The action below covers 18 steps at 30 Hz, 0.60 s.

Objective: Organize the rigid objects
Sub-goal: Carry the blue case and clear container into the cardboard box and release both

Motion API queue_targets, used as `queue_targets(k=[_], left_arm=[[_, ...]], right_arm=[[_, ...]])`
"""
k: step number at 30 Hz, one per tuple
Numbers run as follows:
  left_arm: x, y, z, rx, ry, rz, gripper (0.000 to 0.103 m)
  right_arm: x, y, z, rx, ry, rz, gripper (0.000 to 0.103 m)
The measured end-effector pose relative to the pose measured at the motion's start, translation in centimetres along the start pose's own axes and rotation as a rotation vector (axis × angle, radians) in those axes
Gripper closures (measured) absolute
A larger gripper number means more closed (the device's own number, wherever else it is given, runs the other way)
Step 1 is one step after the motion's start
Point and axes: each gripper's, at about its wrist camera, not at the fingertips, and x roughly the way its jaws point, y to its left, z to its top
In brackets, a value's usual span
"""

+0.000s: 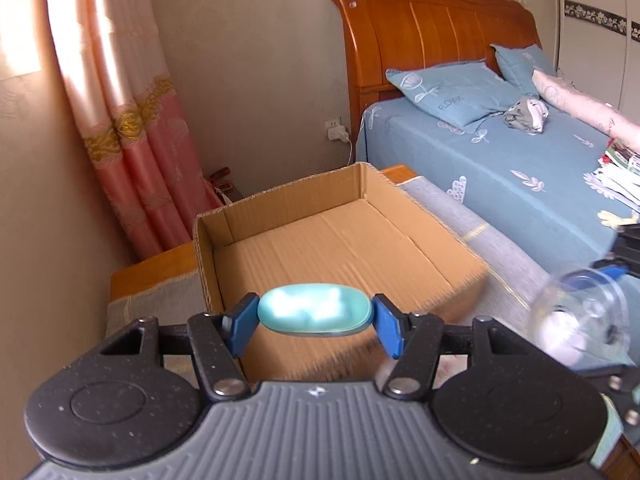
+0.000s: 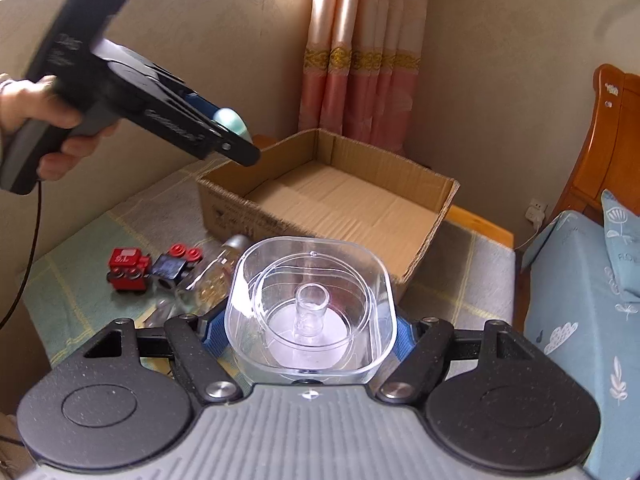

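The left gripper (image 1: pixel 316 316) clamps a pale teal oval case (image 1: pixel 315 312) by its two ends, its blue fingers (image 1: pixel 242 326) pressed against it. It hangs over the near edge of the box (image 1: pixel 280 216), an open cardboard carton whose floor shows bare where it can be seen. In the right wrist view the same gripper (image 2: pixel 228 132), gripped by the person's left hand (image 2: pixel 36 120), sits above the box's near left corner with only a sliver of the case (image 2: pixel 234 120) showing.

The right gripper (image 2: pixel 310 328) holds a clear plastic container (image 2: pixel 310 304) with a central tube, its blue fingers (image 2: pixel 214 332) tight on both sides. The container hovers just in front of the box, on its near side. In the left wrist view it (image 1: pixel 584 312) is a blurred shape right of the box, so detail there is uncertain.

Left of the box, on the checked cloth (image 2: pixel 80 280), lie a red toy train (image 2: pixel 128 270), a dark block with red wheels (image 2: pixel 178 264), and what looks like a clear bottle (image 2: pixel 216 272). A bed (image 1: pixel 500 160) stands beyond the box, curtains (image 2: pixel 360 60) behind it.
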Motion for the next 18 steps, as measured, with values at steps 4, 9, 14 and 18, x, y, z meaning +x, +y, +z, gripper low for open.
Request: queue_targets(k=[4,9,14,18], left_arm=[[3.2,1.0,1.0,-0.019,0.054,0.006,0.043],[4.9,1.4,0.0,-0.030,0.092,0.003,0.042],[4.2,2.1,-0.2,-0.058,0.030,0.025,0.010],[2.7,1.8,-0.3,-0.044,0.003,0.064,0.008]], right_arm=[[0.6,-1.4,1.3,0.016,-0.005,-0.010,0.024],[1.6,-3.0,2.8,0.056,-0.008,-0.008,0.024],[3.3,-3.5,4.0,0.070,-0.004,0.001,0.024],[4.5,-3.9,4.9,0.077,0.001,0.007,0.024]])
